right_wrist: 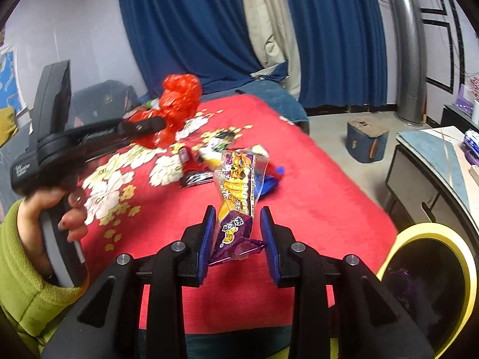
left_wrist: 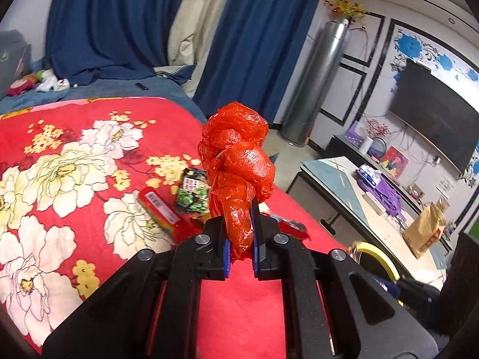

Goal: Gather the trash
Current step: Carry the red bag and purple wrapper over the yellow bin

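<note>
Nearest the right tongs (right_wrist: 238,239), at the lower right of the right wrist view, the yellow-rimmed bin (right_wrist: 467,272) is seen, its dark mouth facing the camera just beyond the near edge of the bed (right_wrist: 323,206). The coming move is judged to turn on this: the bin lies to the right of both pairs of tongs, and the right pair is much the nearer, so its load would probably be dropped first.

Between the blue pads of the right tongs a purple and yellow snack wrapper (right_wrist: 239,191) is gripped by its lower end; its long axis stands nearly upright, leaning a little away from the camera, and it is held clear of the red floral cover.

The left tongs (left_wrist: 241,239) are clenched on the tail of a crumpled red plastic bag (left_wrist: 236,164), which stands up from the pads with its bulk above them. In the left wrist view only a sliver of the bin's yellow rim is seen at the lower right, so a longer sweep to the right is judged necessary for that hand (right_wrist: 64,209).

Farther on, near the middle of the bed, more trash lies: a red pack (left_wrist: 158,209), a green and black packet (left_wrist: 193,194) just beside it, and a blue wrapper (right_wrist: 274,179) toward the bed's right edge.
</note>
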Available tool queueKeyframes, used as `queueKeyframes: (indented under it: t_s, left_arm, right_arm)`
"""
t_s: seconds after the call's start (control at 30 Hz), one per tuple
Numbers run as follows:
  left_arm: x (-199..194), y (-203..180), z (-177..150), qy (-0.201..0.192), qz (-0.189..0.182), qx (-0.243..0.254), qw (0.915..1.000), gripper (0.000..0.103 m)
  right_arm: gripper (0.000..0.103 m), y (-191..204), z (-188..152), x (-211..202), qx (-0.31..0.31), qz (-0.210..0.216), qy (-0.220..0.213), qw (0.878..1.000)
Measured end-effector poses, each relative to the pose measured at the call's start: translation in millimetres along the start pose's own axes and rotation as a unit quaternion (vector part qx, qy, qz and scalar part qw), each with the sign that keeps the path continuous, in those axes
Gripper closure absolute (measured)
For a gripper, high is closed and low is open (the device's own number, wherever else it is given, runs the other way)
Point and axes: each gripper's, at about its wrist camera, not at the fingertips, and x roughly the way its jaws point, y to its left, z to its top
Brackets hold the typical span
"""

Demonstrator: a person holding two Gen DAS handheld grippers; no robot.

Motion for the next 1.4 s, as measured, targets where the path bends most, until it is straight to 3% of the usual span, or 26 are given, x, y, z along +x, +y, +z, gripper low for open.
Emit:
queueKeyframes:
  t_s: [0.8, 1.4]
  left_arm:
    - [3.4, -66.9, -29.6, 0.029, -0.083, 0.08, 0.9929, 0.098]
    - [17.5, -131.2, -78.4, 0.078, -0.141, 0.151, 0.9752, 0.098]
  right_arm:
    - [0.074, -61.5, 1.2, -47.5, 0.048, -0.068, -0.044, 0.996]
    - [0.074, -116.3, -18.8, -80.3, 0.101, -0.124, -0.059, 0.985]
